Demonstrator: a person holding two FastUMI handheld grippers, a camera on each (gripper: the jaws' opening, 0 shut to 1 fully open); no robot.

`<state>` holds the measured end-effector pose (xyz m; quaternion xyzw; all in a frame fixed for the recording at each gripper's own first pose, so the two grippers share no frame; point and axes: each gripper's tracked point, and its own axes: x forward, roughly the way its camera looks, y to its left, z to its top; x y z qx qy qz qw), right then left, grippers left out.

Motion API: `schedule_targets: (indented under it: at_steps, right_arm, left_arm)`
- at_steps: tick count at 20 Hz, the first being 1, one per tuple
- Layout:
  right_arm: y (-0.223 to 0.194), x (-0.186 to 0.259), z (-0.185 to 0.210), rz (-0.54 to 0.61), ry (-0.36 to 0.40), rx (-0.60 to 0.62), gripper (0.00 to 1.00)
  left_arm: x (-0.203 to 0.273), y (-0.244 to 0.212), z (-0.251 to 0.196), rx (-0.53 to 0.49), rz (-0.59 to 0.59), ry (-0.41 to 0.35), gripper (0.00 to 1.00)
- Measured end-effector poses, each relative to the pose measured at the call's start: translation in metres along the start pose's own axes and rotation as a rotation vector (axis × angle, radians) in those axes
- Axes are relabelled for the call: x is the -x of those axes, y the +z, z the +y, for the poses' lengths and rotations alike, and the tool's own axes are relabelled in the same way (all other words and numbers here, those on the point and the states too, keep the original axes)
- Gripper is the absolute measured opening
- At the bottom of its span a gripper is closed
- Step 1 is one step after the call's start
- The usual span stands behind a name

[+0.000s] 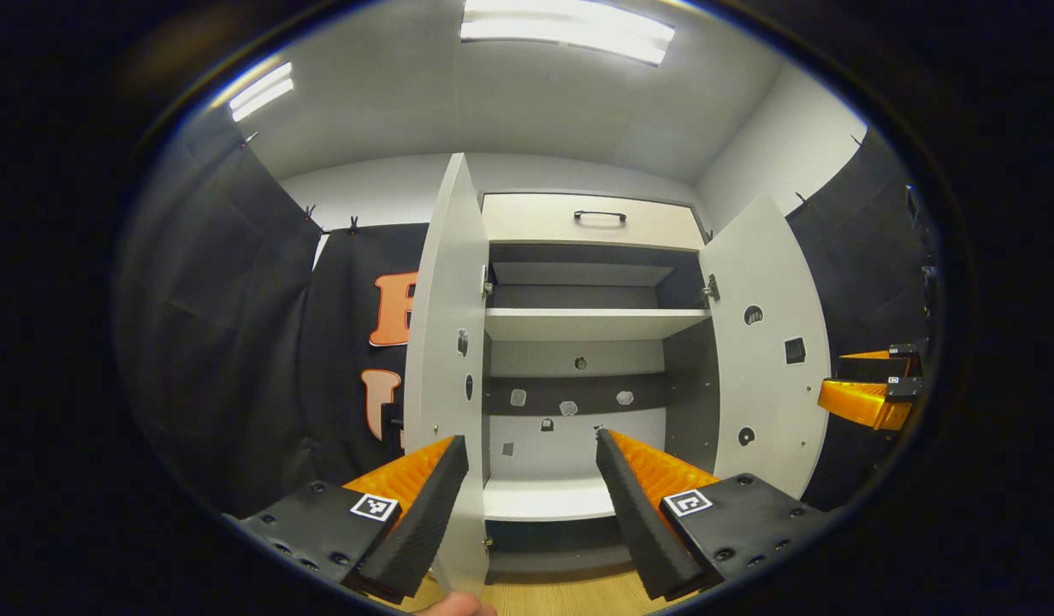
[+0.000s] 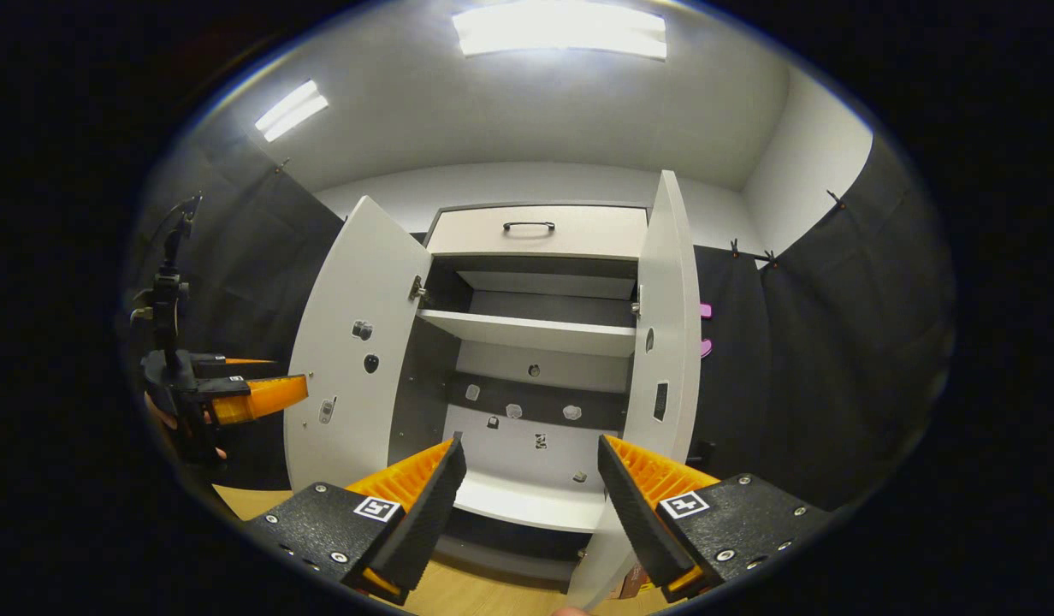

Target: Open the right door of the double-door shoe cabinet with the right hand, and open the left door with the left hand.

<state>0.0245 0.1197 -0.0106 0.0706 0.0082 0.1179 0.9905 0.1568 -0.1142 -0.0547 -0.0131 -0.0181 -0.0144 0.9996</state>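
In the left gripper view, the left gripper (image 1: 531, 492) is seen at the bottom with its two fingers spread wide apart and nothing clasped between them. The edge of the left door (image 1: 446, 342) runs down just inside the gripper's left-hand finger; whether that finger touches the door cannot be told. A fingertip of a person's hand (image 1: 458, 606) is seen at the very bottom, below the door's lower edge. Beyond the fingers, the shoe cabinet (image 1: 578, 376) is seen standing open on a wooden floor (image 1: 561, 590), with pale shelves and a dark back panel inside. A drawer (image 1: 591, 221) with a dark handle is set across the top. The right door (image 1: 762, 359) is swung out towards the camera, and past it, at the right edge, the other gripper is seen.

In the right gripper view, the right gripper (image 2: 531, 488) is likewise held released, its fingers parted widely and nothing gripped. The right door (image 2: 664, 342) is seen almost edge-on, its lower part passing just beside the gripper's right-hand finger; contact cannot be judged. Farther off, the cabinet's interior is shown between the two open doors, and the left door (image 2: 347, 351) is swung wide to the left. Beside that door, at the left edge, the left gripper (image 2: 236, 398) is seen held by a hand (image 2: 163, 415), apart from the door's face. Black cloth (image 2: 835, 342) hangs behind the cabinet on both sides.
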Motion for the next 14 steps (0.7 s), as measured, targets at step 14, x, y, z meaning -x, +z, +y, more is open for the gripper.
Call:
schedule_targets:
  at_steps: [14]
  right_arm:
    - [0.0046, -0.0041, -0.0020, -0.009, 0.003, -0.012, 0.97]
  left_arm:
    - [0.0033, 0.0065, 0.0101, -0.019, -0.015, 0.044, 0.97]
